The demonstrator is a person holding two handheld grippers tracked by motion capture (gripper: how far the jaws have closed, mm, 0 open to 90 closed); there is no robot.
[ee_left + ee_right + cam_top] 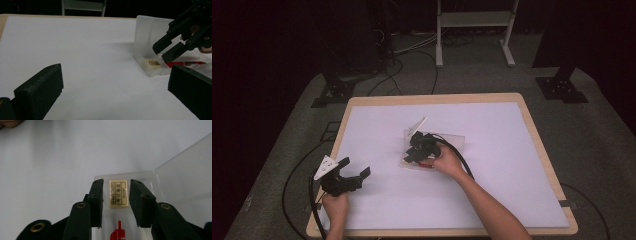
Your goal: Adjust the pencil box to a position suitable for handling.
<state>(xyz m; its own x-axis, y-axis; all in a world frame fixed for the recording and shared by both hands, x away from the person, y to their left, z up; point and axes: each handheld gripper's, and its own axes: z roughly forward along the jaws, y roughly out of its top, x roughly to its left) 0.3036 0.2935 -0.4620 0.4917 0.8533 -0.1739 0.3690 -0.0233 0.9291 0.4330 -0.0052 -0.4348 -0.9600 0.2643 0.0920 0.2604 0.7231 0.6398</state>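
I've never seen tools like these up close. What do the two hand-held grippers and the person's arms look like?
Both the left gripper and the right gripper are matte black, each with two blocky flat jaws on linked bars, brass-coloured pivot rivets, a grey three-cornered plate on top and a black trailing cable. The person's forearms are bare; no sleeves or gloves are in view.

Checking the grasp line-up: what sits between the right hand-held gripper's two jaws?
In the right gripper view, a small cream labelled eraser lies between the open jaws, untouched, inside the clear plastic case.
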